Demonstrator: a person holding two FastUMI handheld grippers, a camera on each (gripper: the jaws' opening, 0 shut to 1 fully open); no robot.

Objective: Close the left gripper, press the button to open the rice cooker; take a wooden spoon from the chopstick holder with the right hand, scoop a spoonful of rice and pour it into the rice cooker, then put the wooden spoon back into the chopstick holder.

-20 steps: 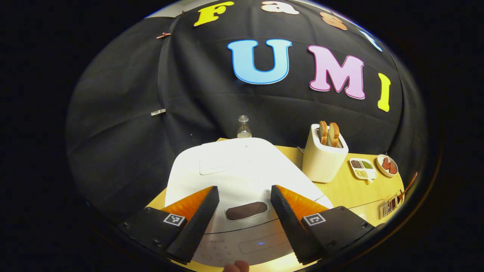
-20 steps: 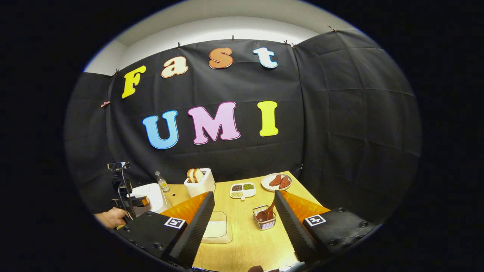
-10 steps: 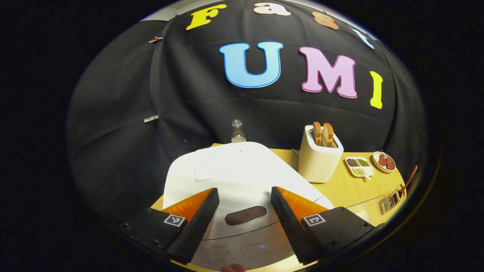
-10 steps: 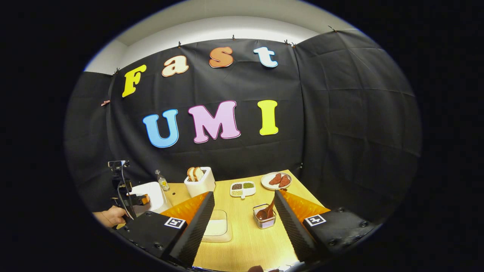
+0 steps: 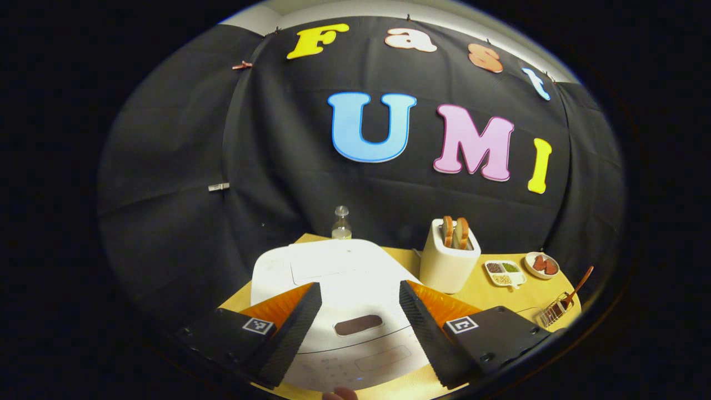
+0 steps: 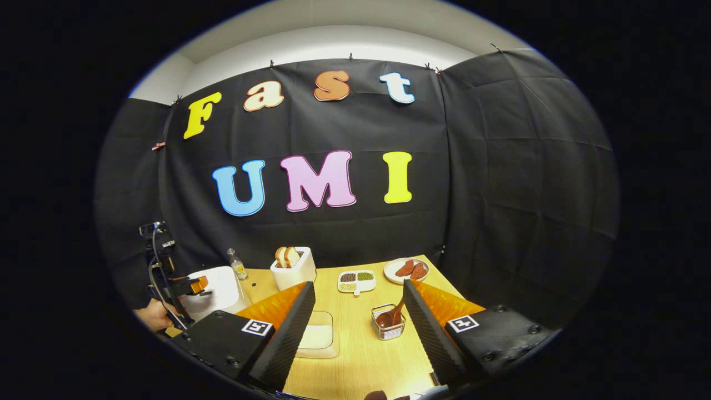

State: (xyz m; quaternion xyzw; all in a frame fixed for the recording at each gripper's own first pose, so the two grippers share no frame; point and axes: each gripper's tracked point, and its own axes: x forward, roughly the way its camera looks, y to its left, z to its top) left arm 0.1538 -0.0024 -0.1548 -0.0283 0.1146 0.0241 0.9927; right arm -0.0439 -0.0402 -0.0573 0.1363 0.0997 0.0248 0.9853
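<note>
The white rice cooker (image 5: 333, 272) stands with its lid down, its dark oval button (image 5: 358, 325) on the front. My left gripper (image 5: 359, 288) hovers above and in front of it, open and empty, its fingers either side of the button and apart from it. From the right gripper view, the left gripper (image 6: 199, 285) hangs over the cooker (image 6: 216, 289), a hand (image 6: 151, 316) holding it. My right gripper (image 6: 358, 285) is open and empty above the table. The wooden spoon (image 6: 393, 314) stands in the wire chopstick holder (image 6: 387, 328). A clear box of rice (image 6: 316, 336) lies by its left finger.
A white toaster (image 5: 449, 261) with bread stands right of the cooker, a small bottle (image 5: 340, 222) behind it. A divided dish of beans (image 6: 356, 280) and a plate of red slices (image 6: 405, 268) sit at the back. The wooden table (image 6: 361, 361) ends at the black cloth.
My left gripper has drawn back and up from the cooker, which now looks smaller and lower. It stays open. The right gripper has hardly moved.
</note>
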